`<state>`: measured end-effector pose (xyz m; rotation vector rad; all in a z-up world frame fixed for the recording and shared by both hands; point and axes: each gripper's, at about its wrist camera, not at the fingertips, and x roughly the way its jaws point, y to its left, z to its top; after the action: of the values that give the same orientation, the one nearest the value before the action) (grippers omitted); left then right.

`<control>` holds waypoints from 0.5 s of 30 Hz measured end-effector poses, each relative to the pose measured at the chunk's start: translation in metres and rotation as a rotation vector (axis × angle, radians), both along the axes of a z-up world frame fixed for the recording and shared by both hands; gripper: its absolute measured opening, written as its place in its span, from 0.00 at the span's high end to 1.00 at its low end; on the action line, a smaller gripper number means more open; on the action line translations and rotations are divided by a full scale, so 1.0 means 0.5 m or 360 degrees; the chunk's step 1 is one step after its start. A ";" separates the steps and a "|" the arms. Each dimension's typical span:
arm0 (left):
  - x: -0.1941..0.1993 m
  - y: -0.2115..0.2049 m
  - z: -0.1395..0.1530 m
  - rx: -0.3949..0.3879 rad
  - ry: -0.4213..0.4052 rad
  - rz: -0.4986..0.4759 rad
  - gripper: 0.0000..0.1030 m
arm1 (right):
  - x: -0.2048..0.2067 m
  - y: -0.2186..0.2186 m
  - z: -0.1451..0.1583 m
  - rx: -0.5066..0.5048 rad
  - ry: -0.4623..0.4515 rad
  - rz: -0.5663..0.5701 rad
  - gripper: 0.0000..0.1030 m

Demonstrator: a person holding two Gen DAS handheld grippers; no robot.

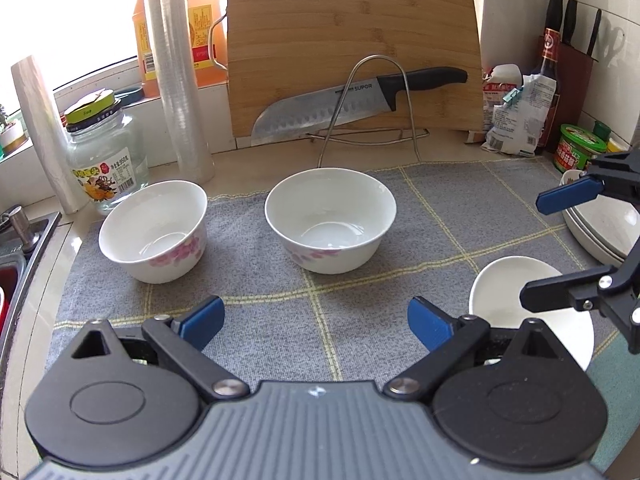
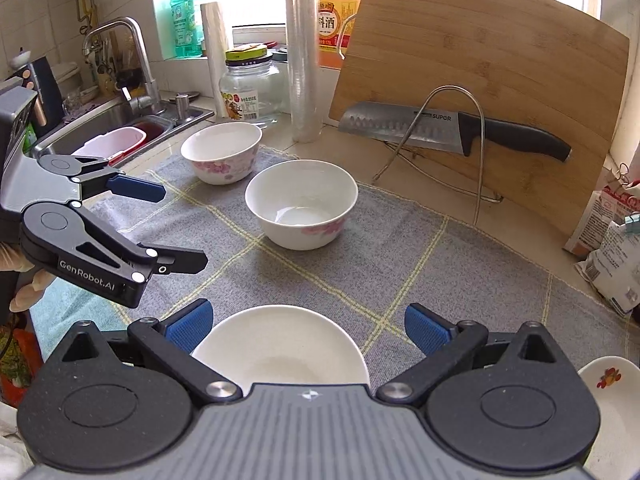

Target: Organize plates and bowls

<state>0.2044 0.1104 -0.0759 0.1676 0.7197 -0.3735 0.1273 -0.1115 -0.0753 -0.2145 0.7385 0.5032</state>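
Both the left gripper (image 1: pixel 316 322) and right gripper (image 2: pixel 308 330) are wide open, holding nothing. Two flowered bowls (image 1: pixel 330 226) sit mid-mat (image 1: pixel 440 216); a small plate (image 2: pixel 280 344) lies near its front edge, maybe under the right jaws. A bad pinch could chip it.

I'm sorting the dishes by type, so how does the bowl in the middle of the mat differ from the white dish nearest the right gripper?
The middle bowl is deep with tall sides; the white dish is shallow and low. The bowl has pink flowers on its outside; the dish shows no pattern. The bowl stands clear of both grippers; the dish lies between the open fingers of the right gripper, untouched. Both are white, upright, empty, and on the grey mat.
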 end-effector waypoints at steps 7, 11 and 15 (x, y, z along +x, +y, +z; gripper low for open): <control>0.037 0.003 -0.028 0.0046 -0.0054 -0.0086 0.05 | 0.043 0.038 0.008 -0.0032 0.0030 -0.0066 0.00; 0.053 -0.006 -0.044 0.0091 -0.0095 -0.0137 0.05 | 0.068 0.059 0.009 -0.0034 0.0047 -0.0076 0.00; 0.069 -0.013 -0.053 0.0082 -0.0114 -0.0173 0.05 | 0.093 0.075 0.009 -0.0053 0.0058 -0.0055 0.00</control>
<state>0.2388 0.1041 -0.1022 0.2681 0.6513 -0.4508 0.1740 -0.0739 -0.0706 -0.2236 0.7851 0.4634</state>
